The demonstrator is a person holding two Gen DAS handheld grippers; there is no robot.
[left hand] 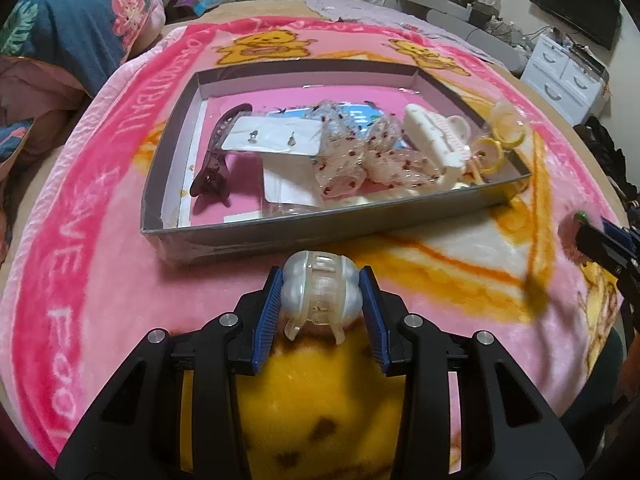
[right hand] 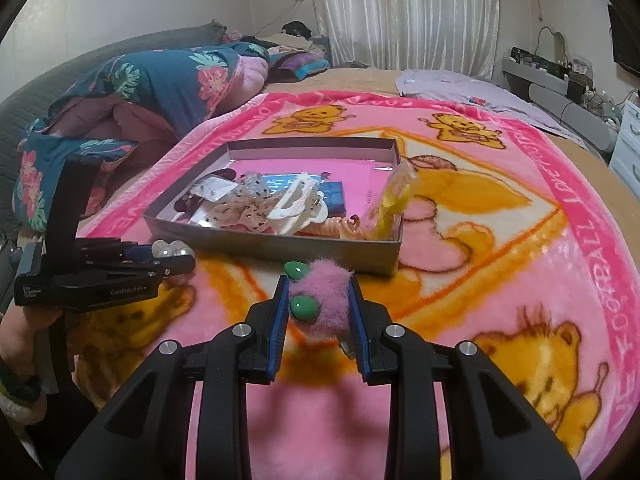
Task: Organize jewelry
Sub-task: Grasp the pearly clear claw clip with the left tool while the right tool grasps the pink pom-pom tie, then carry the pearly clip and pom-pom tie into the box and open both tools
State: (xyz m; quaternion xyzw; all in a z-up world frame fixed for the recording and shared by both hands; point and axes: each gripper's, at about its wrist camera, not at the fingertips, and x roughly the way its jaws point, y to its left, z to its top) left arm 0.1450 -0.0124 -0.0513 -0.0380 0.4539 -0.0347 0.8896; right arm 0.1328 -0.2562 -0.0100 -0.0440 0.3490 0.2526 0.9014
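Both claws loaded, box ahead

Left claw (left hand: 322,294) grips pearl clip (left hand: 318,296); right claw (right hand: 318,306) grips pink clip (right hand: 322,300); box (left hand: 320,226) lies just beyond both, nearer the left.

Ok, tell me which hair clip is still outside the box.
The pearly claw clip in the left gripper; the white clip and dark clip lie inside the box.

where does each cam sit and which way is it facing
Left wrist: on the left gripper, looking down along its fingers over the pearly clip they pinch, to the box on the blanket; the right gripper pokes in at the right edge.
Right wrist: on the right gripper, looking down over the fuzzy pink clip it pinches, toward the box; the left gripper and a hand show at left.
Shared: box, blanket, both grippers, both clips.
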